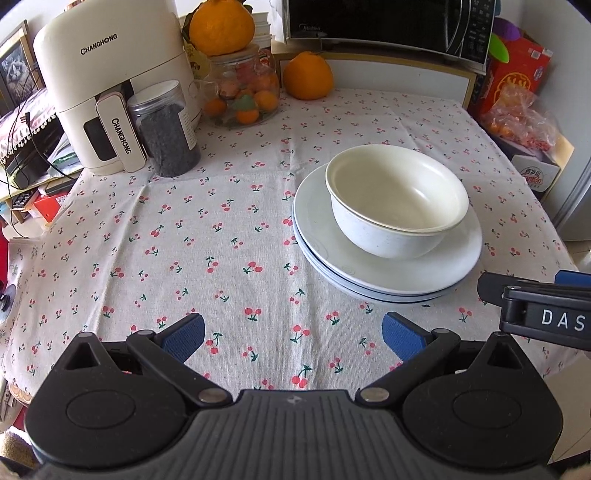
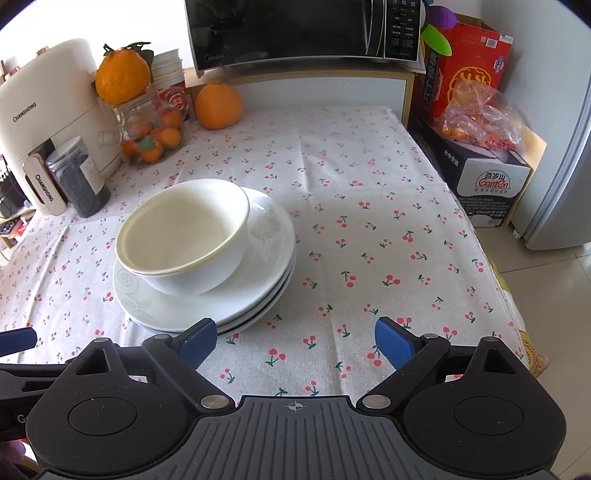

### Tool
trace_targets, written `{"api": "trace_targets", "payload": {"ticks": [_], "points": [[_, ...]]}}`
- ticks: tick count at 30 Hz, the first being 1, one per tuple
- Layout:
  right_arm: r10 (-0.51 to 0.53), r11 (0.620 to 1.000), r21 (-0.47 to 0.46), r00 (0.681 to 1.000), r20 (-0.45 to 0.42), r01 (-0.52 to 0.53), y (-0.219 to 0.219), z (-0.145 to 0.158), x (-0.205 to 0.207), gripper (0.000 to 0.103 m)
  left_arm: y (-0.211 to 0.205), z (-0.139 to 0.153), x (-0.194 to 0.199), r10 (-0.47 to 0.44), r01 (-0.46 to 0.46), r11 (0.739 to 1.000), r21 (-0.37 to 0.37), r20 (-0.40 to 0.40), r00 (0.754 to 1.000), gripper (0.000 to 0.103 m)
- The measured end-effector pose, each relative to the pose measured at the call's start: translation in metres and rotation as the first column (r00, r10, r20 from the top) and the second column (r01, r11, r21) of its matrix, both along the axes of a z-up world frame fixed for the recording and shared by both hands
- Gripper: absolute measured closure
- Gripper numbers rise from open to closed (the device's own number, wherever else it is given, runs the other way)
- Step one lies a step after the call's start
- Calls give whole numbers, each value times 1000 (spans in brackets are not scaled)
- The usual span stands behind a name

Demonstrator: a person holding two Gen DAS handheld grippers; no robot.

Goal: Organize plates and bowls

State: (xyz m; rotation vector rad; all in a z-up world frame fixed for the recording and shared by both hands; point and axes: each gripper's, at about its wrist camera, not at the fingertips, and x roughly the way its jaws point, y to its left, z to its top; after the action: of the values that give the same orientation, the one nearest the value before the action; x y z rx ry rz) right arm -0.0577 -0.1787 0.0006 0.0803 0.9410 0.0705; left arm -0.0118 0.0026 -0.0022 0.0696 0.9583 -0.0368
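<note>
Two nested white bowls (image 1: 397,199) (image 2: 184,236) sit on a stack of white plates (image 1: 332,254) (image 2: 266,266) on the cherry-print tablecloth. My left gripper (image 1: 293,334) is open and empty, near the table's front edge, to the left of and nearer than the stack. My right gripper (image 2: 295,341) is also open and empty; its left fingertip (image 2: 197,341) overlaps the front rim of the plates in the right wrist view, whether touching I cannot tell. The right gripper's body (image 1: 535,306) shows at the right edge of the left wrist view.
A cream air fryer (image 1: 107,96) (image 2: 48,118), a dark-filled jar (image 1: 166,133) (image 2: 79,177) and a glass jar of small oranges (image 1: 243,88) (image 2: 149,129) stand back left. A large orange (image 1: 308,75) (image 2: 218,105) and a microwave (image 1: 388,26) (image 2: 303,33) sit behind. Boxes (image 2: 480,166) line the right edge.
</note>
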Motion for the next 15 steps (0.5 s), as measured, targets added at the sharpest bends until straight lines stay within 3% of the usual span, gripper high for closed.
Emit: {"api": "trace_targets", "payload": {"ticks": [15], "points": [[0,1000,-1,1000,-1,0,1,0,0,9,-2,-1,0,-6,6,1000,-2,-3,1000,0]]}}
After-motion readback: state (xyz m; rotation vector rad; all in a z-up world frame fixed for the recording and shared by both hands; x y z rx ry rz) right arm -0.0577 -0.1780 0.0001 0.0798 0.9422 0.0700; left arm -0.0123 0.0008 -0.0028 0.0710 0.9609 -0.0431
